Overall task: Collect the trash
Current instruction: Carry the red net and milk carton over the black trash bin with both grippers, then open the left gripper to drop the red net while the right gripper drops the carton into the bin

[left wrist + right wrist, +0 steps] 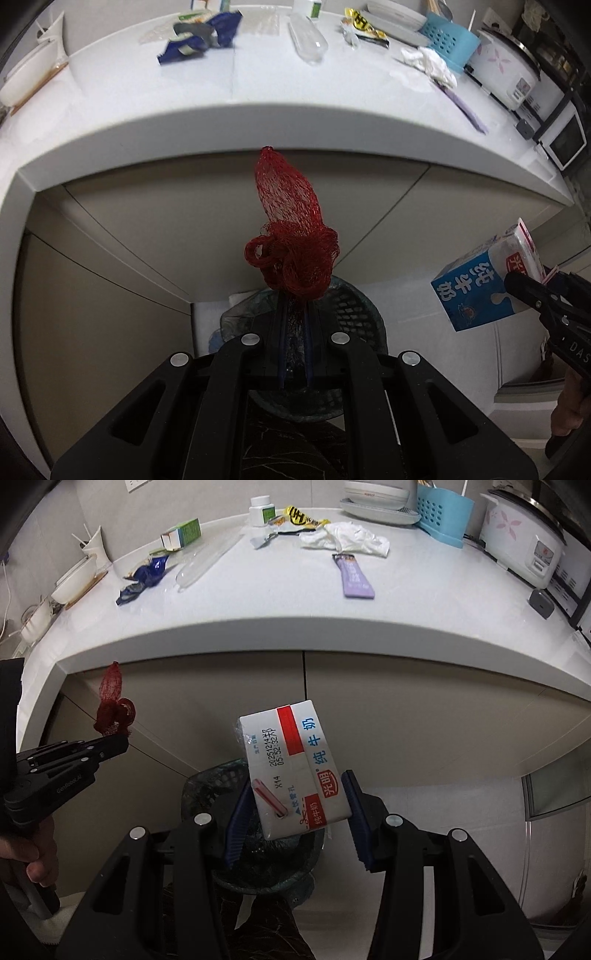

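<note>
So both grippers are loaded up over the bin right now. The left gripper (294, 314) has its fingers pressed together on a red mesh net bag (290, 236), the stretchy plastic kind fruit comes in. It's scrunched into a knotty wad just above the fingertips, and a looser, pointed tube of netting sticks up from that toward the middle of the left wrist frame. You can see right through the weave to the cabinet fronts behind it.

The right gripper (295, 812) is pinching a milk carton (295, 768) between its ribbed blue pads (236, 823), one on each side of the box. It's a small rectangular paperboard brick, glossy white with a red stripe and blue print, tilted a bit, with a wrapped straw stuck to its face. In the left wrist view the same carton shows up at the right edge.

Straight behind both loads, in the lower middle of each frame, sits the trash bin (354, 306): a round, dark basket with perforated walls and a thin crinkly liner bag.

Along the top of both frames runs the smooth white counter (295, 602) with a rounded edge. On it lie a crumpled blue foil wrapper (144, 578), a clear plastic bottle on its side (306, 38), a wadded white tissue (347, 537), a flat purple packet (354, 578) and a yellow wrapper (301, 517).
</note>
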`<state>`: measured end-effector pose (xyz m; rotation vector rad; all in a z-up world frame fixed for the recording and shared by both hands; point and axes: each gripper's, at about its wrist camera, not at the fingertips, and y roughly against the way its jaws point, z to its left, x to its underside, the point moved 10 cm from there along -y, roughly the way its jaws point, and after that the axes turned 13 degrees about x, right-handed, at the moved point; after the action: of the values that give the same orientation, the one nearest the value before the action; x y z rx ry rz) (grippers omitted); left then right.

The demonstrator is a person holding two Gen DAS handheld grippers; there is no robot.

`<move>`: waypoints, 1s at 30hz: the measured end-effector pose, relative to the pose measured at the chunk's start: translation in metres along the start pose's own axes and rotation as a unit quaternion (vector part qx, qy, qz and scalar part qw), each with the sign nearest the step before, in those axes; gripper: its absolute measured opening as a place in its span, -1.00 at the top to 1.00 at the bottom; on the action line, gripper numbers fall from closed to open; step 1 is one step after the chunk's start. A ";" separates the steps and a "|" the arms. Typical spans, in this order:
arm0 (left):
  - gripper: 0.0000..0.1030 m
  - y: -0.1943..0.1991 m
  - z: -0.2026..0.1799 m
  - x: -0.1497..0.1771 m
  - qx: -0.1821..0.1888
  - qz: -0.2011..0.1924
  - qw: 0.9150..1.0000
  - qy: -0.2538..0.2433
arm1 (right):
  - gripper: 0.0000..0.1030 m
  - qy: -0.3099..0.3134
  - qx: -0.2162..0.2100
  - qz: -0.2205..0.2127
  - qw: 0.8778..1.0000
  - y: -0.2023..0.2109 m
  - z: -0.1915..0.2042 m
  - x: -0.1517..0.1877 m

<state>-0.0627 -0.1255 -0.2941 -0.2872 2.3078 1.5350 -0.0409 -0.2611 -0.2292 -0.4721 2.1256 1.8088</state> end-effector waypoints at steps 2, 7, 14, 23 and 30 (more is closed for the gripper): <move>0.88 -0.009 0.000 0.005 0.003 0.004 1.000 -0.006 | 0.13 0.000 -0.001 0.003 1.000 -0.005 0.001 0.004; 0.88 -0.032 -0.006 0.018 0.007 0.023 0.999 -0.033 | 0.13 -0.005 0.001 0.015 1.000 -0.014 -0.001 0.012; 0.88 -0.057 -0.014 0.035 0.018 0.057 0.997 -0.051 | 0.13 -0.005 0.009 0.022 1.000 -0.021 -0.004 0.020; 0.81 -0.063 -0.022 0.043 0.038 0.074 0.994 -0.074 | 0.13 -0.006 0.018 0.031 0.999 -0.027 -0.004 0.024; 0.59 -0.059 -0.032 0.040 0.047 0.074 0.993 -0.082 | 0.13 -0.006 0.015 0.033 0.999 -0.027 -0.007 0.021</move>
<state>-0.0836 -0.1765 -0.3486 0.0341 2.3060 1.4527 -0.0479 -0.2730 -0.2617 -0.3863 2.1801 1.8083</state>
